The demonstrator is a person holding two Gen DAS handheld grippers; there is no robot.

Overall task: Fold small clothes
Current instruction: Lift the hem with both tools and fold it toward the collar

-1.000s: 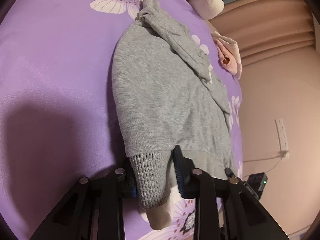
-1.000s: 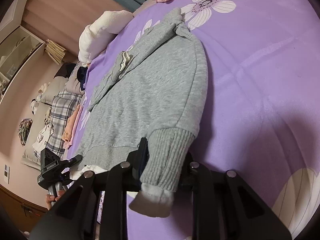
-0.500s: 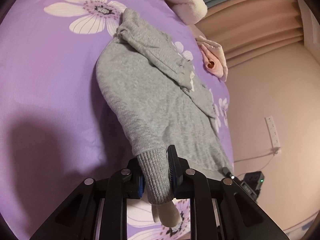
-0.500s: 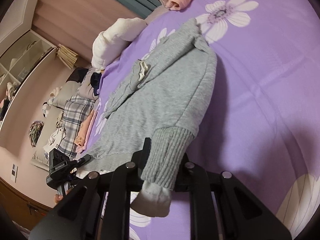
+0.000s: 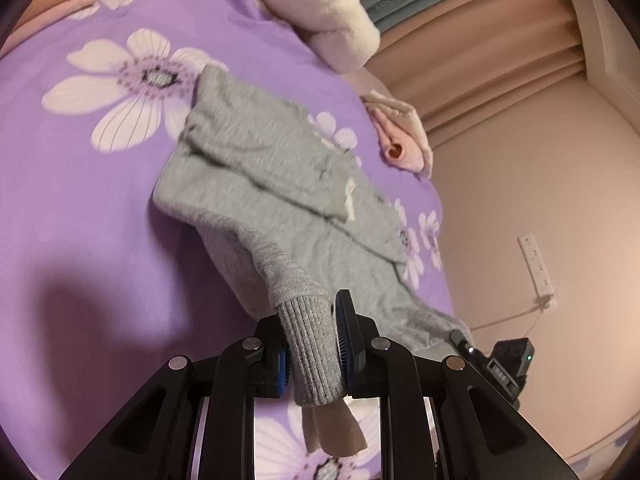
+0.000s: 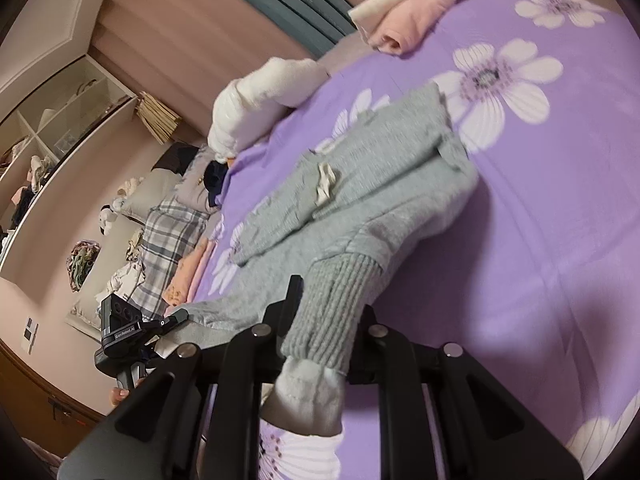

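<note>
— Two ribbed cuffs, one in each of our grippers. The left gripper (image 5: 310, 346) has its fingers (image 5: 347, 340) nearly closed and pinching the ribbed end of one corner of the small grey knitted sweater (image 5: 280, 200), with a pale inner layer hanging out below. The right gripper (image 6: 328, 320) is likewise almost shut on the other ribbed end (image 6: 336, 300).

— And where does the rest of the garment lie from us?

— Straight ahead and below. The body runs away from both sets of fingers across the purple bedspread with white flowers (image 5: 80, 208), its long axis roughly in line with where we point. The far end, with a folded-over sleeve or hood on top, rests on the bed; the near end is raised off it in our grip.

— So which hand is nearer the far edge?

— Neither, as far as we can judge; the two grips sit at the same near hem, side by side, and in the right wrist view we see the left gripper (image 6: 132, 332) just across the hem from us.

— Then the fold goes forward?

— We think so: carry the near hem over the body toward the far end by the cream plush bundle (image 5: 320, 8), both hands together, keeping the hem level so it doesn't skew.
</note>
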